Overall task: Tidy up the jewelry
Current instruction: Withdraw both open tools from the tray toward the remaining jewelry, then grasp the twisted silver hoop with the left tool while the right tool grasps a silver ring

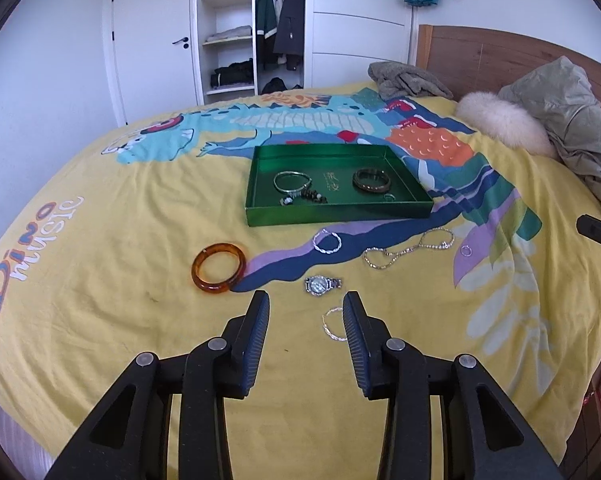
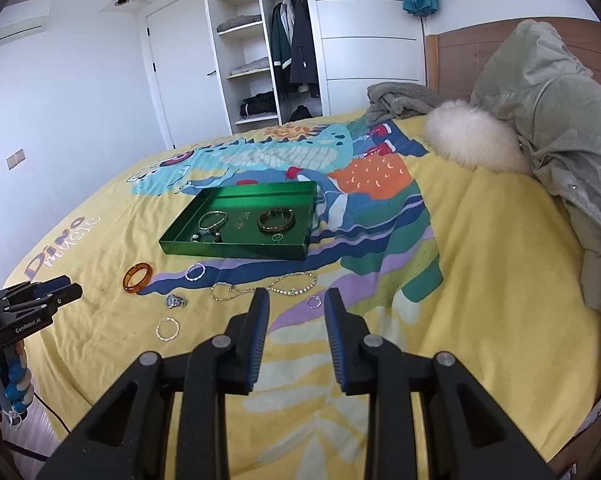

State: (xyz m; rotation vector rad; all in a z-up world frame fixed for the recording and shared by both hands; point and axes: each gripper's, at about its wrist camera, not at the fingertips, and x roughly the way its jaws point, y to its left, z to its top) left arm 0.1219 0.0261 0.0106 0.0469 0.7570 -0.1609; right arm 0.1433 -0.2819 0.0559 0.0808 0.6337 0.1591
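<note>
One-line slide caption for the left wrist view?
Open left gripper hovers over a yellow bedspread, near a watch and amber bangle, green tray beyond.

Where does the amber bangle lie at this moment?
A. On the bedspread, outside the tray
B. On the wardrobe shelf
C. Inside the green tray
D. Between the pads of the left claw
A: the amber bangle lies flat on the yellow bedspread, in front of the green tray and apart from it.
</note>
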